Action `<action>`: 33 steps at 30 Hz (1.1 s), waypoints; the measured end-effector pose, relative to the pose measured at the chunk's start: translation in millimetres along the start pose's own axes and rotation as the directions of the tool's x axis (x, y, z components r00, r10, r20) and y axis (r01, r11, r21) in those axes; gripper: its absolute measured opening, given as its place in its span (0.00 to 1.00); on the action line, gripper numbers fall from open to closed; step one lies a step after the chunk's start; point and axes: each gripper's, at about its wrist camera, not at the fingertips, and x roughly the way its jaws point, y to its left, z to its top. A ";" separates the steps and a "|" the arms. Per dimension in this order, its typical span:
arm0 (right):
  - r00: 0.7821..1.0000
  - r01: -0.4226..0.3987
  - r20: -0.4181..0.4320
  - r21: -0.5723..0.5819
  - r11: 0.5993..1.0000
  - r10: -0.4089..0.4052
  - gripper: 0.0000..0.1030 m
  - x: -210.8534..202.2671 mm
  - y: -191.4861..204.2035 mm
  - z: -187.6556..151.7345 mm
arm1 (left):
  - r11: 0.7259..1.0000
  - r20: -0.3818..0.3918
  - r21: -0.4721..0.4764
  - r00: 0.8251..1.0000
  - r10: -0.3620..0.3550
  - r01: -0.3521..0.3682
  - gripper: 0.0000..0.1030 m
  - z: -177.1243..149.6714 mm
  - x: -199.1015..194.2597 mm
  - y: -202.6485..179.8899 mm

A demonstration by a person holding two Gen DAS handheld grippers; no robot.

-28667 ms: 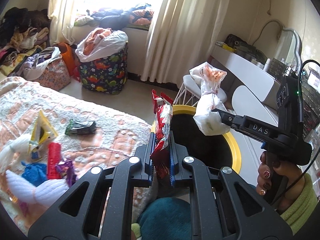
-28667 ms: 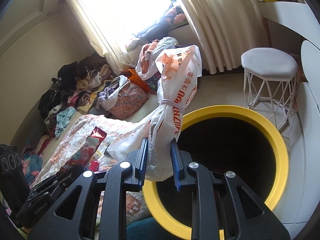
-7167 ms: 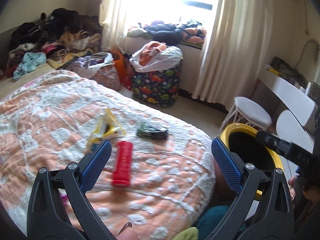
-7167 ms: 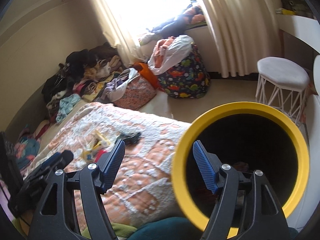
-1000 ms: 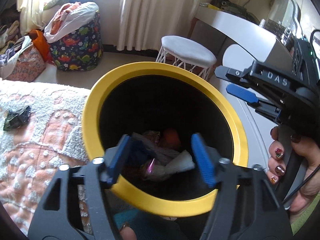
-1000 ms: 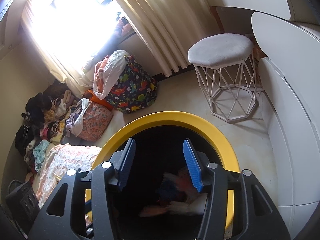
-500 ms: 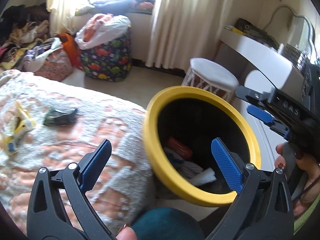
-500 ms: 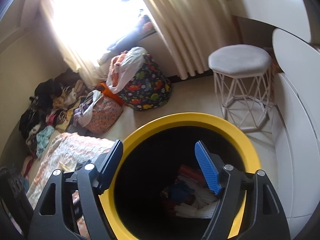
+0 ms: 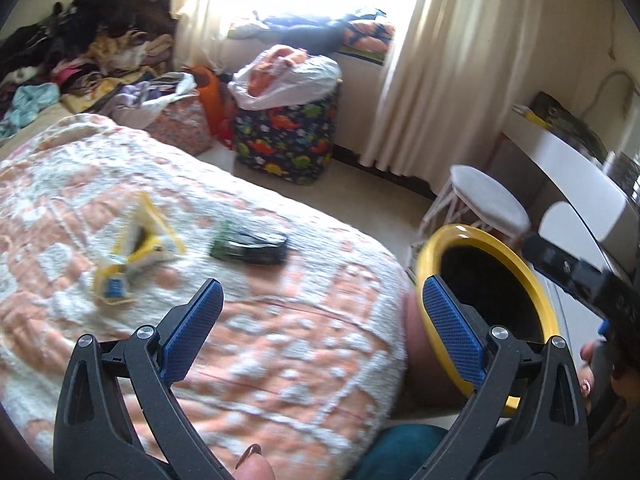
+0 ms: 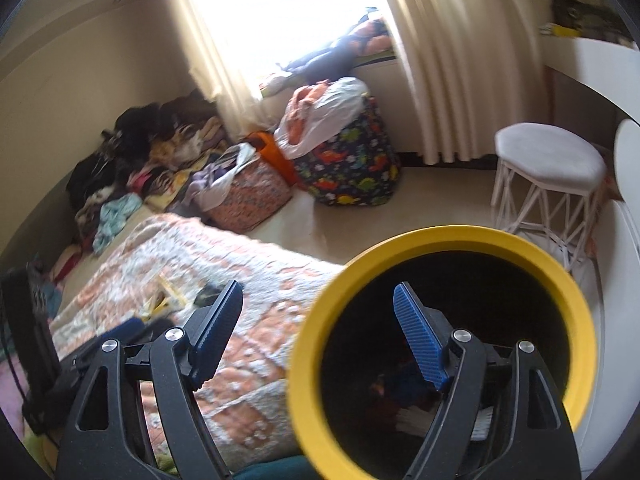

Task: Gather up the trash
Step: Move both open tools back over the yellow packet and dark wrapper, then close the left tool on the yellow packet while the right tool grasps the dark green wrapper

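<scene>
My left gripper (image 9: 322, 292) hangs open and empty over the orange-and-white bedspread (image 9: 280, 344). On the spread ahead of it lie a yellow triangular package (image 9: 136, 248) and a dark green wrapper (image 9: 250, 246). The black bin with a yellow rim (image 9: 430, 248) stands off the bed's right corner. My right gripper (image 10: 318, 296) is open and empty, its right finger over the bin's mouth and its left finger over the bed. The yellow rim (image 10: 440, 236) rings trash (image 10: 408, 404) at the bottom of the bin. The package (image 10: 164, 298) and wrapper (image 10: 206, 296) show small, beyond the left finger.
A dinosaur-print hamper (image 9: 286, 140) topped with a white bag, a floral bag (image 9: 180, 128) and a heap of clothes (image 9: 80, 60) line the far wall. A white stool (image 10: 548, 164) and a white desk (image 9: 560, 160) stand to the right of the bin. A hand (image 9: 596, 372) holds the right gripper.
Both grippers have swung left from over the bin's mouth toward the bed, and their jaws have spread wider. The bin now sits to the right in both views.
</scene>
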 end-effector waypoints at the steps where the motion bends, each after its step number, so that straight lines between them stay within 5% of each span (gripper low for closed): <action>1: 1.000 -0.006 -0.005 -0.010 1.000 0.006 0.73 1.6 5.9 -0.6 | 1.000 0.007 -0.017 1.000 0.012 -0.012 0.89 2.1 -1.6 9.1; 18: 0.978 -0.104 -0.194 -0.162 0.981 0.072 0.73 84.5 103.8 -7.8 | 0.958 -0.006 -0.212 0.980 0.197 -0.194 0.89 1.7 5.1 139.9; 26: 0.951 -0.099 -0.301 -0.103 0.990 0.064 0.73 150.5 115.3 -8.5 | 0.956 -0.043 -0.259 0.991 0.127 -0.134 0.69 -8.9 28.0 161.6; 33: 0.937 -0.082 -0.343 -0.034 0.996 0.065 0.68 195.0 115.8 -8.7 | 0.959 -0.058 -0.260 0.993 0.103 -0.115 0.62 -19.6 39.2 160.2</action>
